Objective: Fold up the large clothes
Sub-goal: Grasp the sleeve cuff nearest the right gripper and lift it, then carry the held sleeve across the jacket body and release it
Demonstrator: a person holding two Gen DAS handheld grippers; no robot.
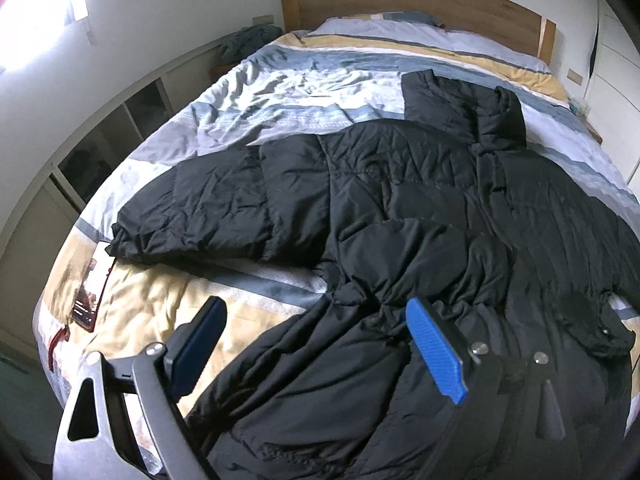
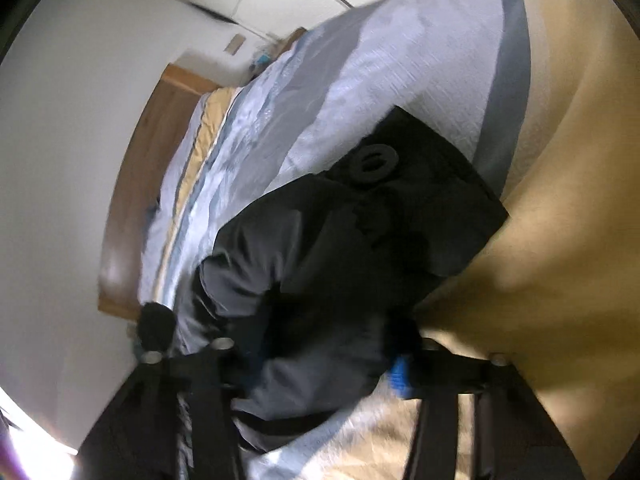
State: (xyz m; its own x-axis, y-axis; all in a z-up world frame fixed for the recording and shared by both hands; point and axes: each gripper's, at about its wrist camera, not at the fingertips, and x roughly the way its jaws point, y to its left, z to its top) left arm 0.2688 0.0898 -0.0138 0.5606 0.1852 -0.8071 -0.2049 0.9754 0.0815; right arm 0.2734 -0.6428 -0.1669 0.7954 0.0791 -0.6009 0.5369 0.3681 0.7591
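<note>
The black jacket [image 1: 400, 200] lies spread on the bed [image 1: 280, 80], so with the right gripper [image 2: 320, 364] apparently clamped on jacket cloth at the near right, I would carry that fold flat leftward while the wide-open, empty left gripper [image 1: 316, 344] steadies the bunched near side

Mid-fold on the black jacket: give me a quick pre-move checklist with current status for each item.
1. Left gripper open, nothing in it: ok.
2. Right gripper has black jacket fabric between its fingers: ok, though firmness cannot tell, blurred.
3. Left sleeve lying flat, spread outward: ok.
4. Jacket body smooth: not ok, bunched near the left gripper.
5. Phone clear of the jacket: not ok, it lies at the cuff.
6. Bedspread free beyond the collar: ok.
</note>
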